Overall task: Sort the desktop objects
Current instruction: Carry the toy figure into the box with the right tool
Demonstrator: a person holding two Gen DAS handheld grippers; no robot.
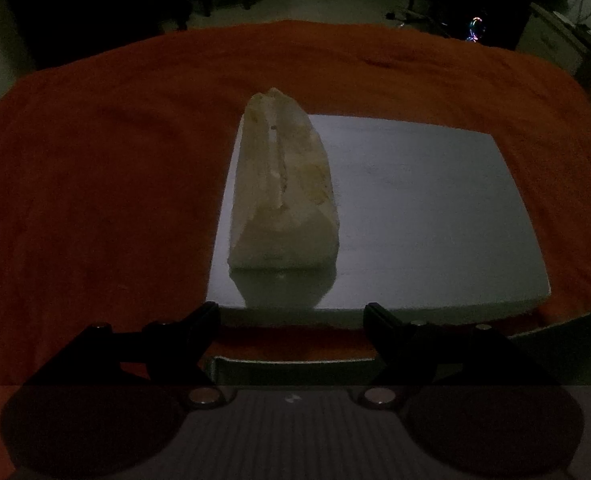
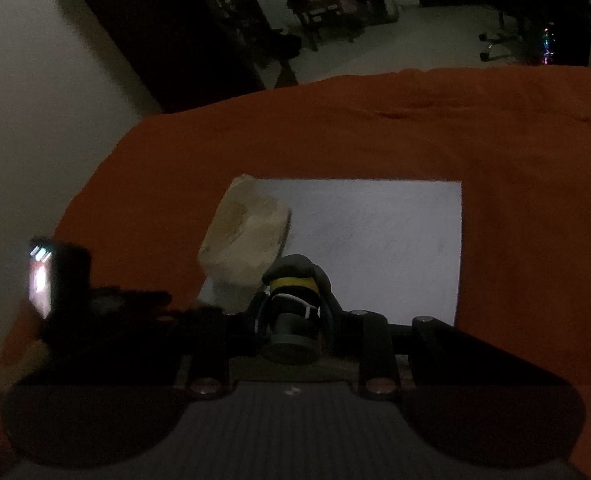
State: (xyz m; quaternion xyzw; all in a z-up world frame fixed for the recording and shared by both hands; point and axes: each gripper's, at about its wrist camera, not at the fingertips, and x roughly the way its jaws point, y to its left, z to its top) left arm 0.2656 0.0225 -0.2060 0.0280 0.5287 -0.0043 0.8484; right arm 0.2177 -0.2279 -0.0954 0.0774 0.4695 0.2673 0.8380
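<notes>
A pale, translucent soft packet (image 1: 283,188) stands on the left part of a white flat board (image 1: 415,208) in dim light. My left gripper (image 1: 291,314) is open at the board's near edge, just short of the packet, with nothing between its fingers. In the right wrist view the same packet (image 2: 247,236) sits at the left edge of the board (image 2: 375,240). My right gripper (image 2: 295,320) is shut on a dark grey cylindrical object with a yellow band (image 2: 293,280), held above the board's near side, next to the packet.
An orange cloth (image 1: 95,160) covers the whole table and its far edge drops to a pale floor. The other hand-held device, with a lit screen (image 2: 41,280), is at the left of the right wrist view. Dark chairs (image 2: 319,4) stand beyond the table.
</notes>
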